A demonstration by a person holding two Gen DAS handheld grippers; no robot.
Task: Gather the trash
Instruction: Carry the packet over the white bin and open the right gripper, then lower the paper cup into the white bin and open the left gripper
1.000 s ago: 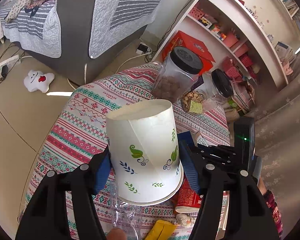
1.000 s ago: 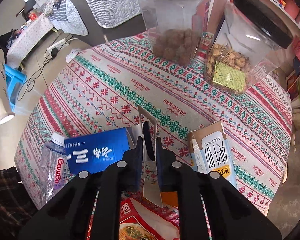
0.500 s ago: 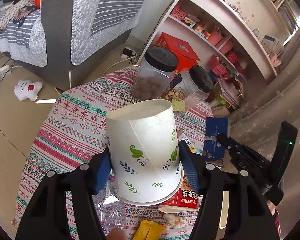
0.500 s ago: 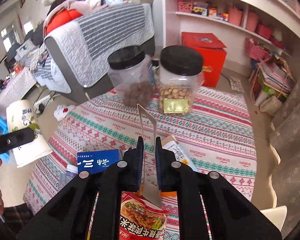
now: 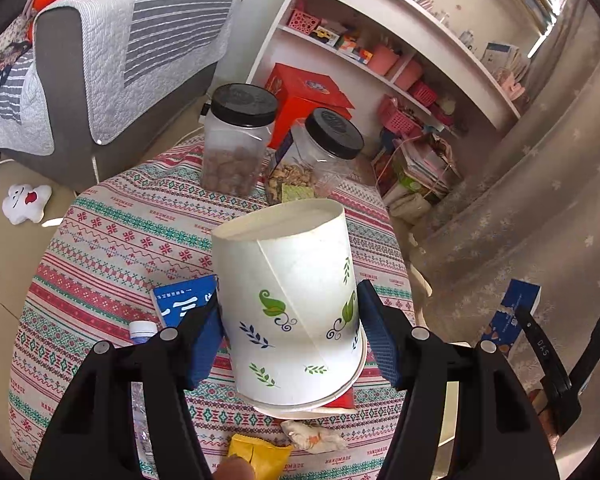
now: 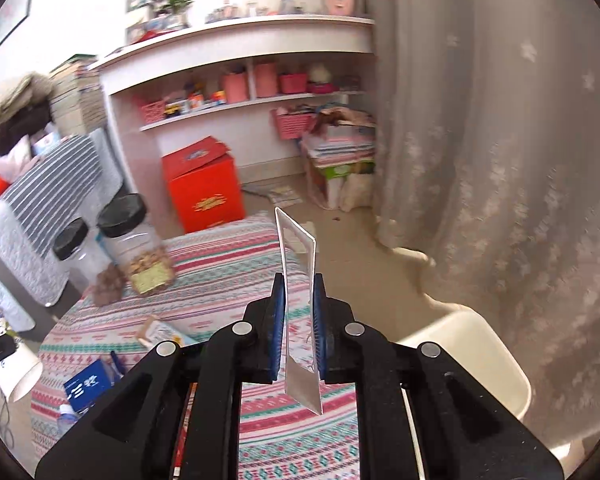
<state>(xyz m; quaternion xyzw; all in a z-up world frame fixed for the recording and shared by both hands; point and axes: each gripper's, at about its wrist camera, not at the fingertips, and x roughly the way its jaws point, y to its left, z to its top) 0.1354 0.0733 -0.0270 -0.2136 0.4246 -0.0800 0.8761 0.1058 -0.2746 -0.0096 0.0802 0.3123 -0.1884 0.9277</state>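
Trash: paper cup [image 5: 290, 308], blue carton [image 5: 514, 316], and loose items on the desk [image 5: 112, 240].
Hidden or cut off: the cup's mouth faces the camera side and its inside cannot be seen; the lower desk edge is masked by the left tongs' arms; a water bottle [image 5: 142, 330] shows only its cap and shoulder; print on the wrappers is too small to read.
Right view limits: the room is motion-blurred; the carton appears edge-on as a thin pale sliver [image 6: 300, 304].
Desk: round, covered with a striped patterned cloth; carries the remaining trash and two jars.
Paper cup position: inverted and tilted, base uppermost, held above the desk between the blue pads [image 5: 374, 336] of the left tongs [image 5: 292, 332].
Left tongs: clenched on the paper cup, one pad on each side wall near the rim.
Blue carton position: off the desk edge, in the air in front of the curtain, clamped flat in the right tongs [image 6: 298, 312].
Right tongs: clenched on the blue carton, pads pressed against both faces.
Jar 1 [image 5: 236, 144]: clear, black lid, holds brown round pieces at the bottom.
Jar 2 [image 5: 320, 156]: clear, black lid, tilted, holds pale nuts and a green packet.
Flat blue box [image 5: 186, 298]: lies on the desk just behind the left pad.
Small trash: yellow wrapper [image 5: 260, 458] and a crumpled white scrap [image 5: 312, 436] near the lower desk edge.
White bin [image 6: 472, 364]: beside the desk, under the right tongs' far side; contents cannot be seen.
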